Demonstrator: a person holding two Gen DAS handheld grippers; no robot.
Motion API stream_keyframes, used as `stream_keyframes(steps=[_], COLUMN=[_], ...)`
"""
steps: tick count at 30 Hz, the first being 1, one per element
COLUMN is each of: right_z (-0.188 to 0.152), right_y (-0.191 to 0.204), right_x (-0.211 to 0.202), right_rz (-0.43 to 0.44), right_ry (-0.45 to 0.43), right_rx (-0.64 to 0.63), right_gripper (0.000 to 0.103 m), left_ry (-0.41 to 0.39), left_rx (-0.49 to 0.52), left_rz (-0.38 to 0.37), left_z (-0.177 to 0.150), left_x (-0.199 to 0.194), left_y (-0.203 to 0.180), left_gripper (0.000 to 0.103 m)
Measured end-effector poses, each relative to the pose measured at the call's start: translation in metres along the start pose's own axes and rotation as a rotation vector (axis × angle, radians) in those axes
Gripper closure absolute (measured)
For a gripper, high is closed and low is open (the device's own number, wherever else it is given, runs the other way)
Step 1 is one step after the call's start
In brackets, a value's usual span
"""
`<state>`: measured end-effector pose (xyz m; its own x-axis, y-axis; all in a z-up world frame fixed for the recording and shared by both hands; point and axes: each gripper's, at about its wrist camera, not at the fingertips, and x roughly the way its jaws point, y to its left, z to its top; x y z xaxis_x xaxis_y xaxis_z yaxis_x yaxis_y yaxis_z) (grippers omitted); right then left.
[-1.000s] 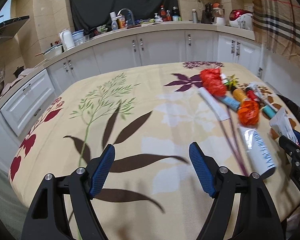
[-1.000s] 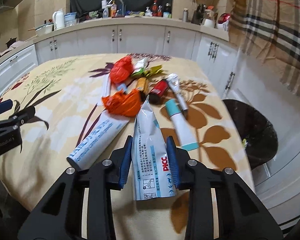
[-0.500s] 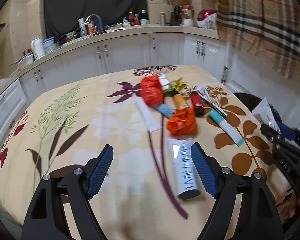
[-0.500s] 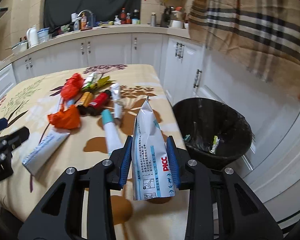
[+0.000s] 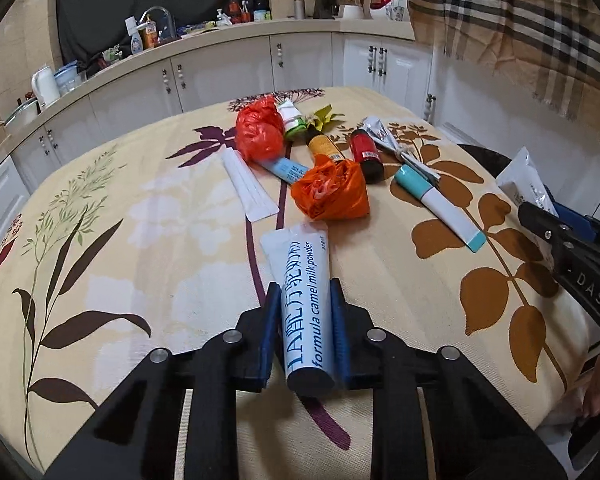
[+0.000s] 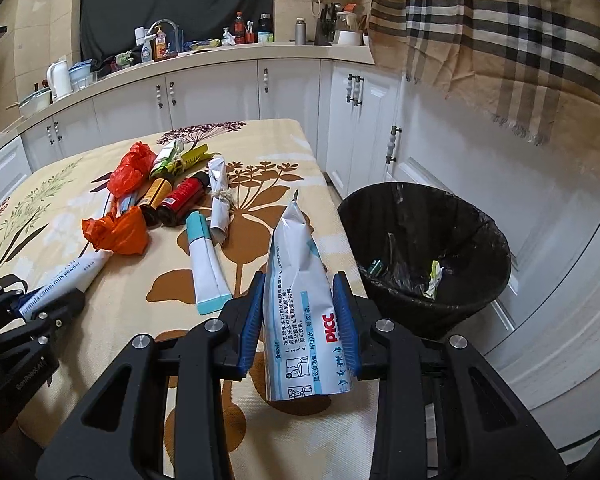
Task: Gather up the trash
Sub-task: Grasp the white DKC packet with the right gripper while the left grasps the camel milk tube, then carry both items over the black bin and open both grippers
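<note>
Left wrist view, right gripper [image 5: 540,210] cut off, sachet [image 5: 526,184] half hidden

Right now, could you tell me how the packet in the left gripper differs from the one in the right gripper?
The left packet is a narrow tube-like sachet lying on the tablecloth; the right packet is wider, crumpled and held off the table, near the bin. The left reads "formula camel milk powder"; the right carries a red logo and instruction pictures. Both are white and blue, each clamped in a gripper.

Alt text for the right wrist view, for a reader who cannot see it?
The right claw grips a white packet above the table edge, beside a black bin. More litter, including an orange bag, lies on the table.
</note>
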<state>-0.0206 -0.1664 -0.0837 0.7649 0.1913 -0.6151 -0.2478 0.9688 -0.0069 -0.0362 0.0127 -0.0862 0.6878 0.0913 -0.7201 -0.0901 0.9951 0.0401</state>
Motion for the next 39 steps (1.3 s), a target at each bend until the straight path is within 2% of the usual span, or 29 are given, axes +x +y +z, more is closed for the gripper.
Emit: stream_keyframes(steps=[5,12,20,31,39], right_z=[0.000,0.005,0.018,0.041,0.062], right_y=[0.000,0.000,-0.007,-0.038,-0.083], right_x=[0.000,-0.004,-0.010,-0.007,0.014], right_rz=[-0.004,-0.004,-0.016,-0.097,-0.189], right_ry=[0.000,-0.013,-0.043,-0.086,-0.107], right_rx=[0.000,0.002,0.015,0.049,0.110], right_gripper=[0.070,0.070,0.070,0.070,0.070], left_ry=[-0.006,-0.049,-0.125,-0.205,-0.247], left_rx=[-0.018,-0.019,-0.008,0.056,0.139], left_rz=[0.001,0.019,-0.012,-0.093,-0.154], left_z=[-0.001,0.000,0.020,0.069,0.112], left_x=[-0.005,-0.026,-0.045,-0.027,0.003], left_y=[0.008,0.017,0.012,-0.029,-0.087], left_gripper=[0.087,0.088,0.088,0.088,0.088])
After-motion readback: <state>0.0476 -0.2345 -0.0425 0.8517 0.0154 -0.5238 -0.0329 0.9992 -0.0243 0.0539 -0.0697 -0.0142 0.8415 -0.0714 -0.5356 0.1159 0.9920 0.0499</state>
